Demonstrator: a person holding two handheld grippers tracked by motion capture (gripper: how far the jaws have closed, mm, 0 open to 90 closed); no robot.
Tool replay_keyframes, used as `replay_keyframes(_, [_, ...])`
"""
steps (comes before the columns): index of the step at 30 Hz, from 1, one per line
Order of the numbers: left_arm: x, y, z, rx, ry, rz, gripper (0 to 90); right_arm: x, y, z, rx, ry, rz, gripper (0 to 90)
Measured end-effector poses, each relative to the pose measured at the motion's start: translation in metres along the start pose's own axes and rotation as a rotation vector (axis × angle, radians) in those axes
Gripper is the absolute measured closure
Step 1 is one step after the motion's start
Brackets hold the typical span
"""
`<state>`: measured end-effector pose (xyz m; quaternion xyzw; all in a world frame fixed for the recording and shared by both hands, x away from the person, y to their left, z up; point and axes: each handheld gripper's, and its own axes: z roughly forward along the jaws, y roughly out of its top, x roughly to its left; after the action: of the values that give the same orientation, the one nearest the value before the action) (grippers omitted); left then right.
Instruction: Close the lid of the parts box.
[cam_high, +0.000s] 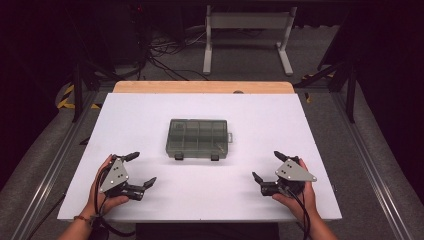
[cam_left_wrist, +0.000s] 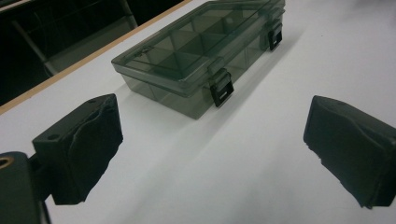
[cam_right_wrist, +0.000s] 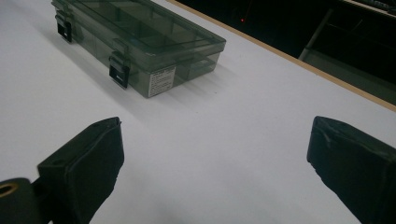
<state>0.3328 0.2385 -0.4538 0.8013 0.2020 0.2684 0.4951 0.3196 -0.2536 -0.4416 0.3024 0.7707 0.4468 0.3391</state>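
Starting position, before any contact. I hold the left tongs (cam_high: 141, 169) and right tongs (cam_high: 266, 165) spread wide and empty, low over the white tabletop (cam_high: 150, 115), one on each side. The smoky plastic box (cam_high: 198, 138), lid down and both black latches (cam_left_wrist: 221, 88) fastened, lies mid-tabletop, well apart from both. Next, I judge, I must bring the tongs to the latches facing me and pry them up.
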Motion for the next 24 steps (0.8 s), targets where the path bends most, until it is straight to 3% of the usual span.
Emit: replay_keyframes(24, [0.0015,0.0002,0.0018,0.006,0.003,0.01,5.2,-0.0015,0.0008,-0.0018,-0.012,-0.003,-0.008,4.6])
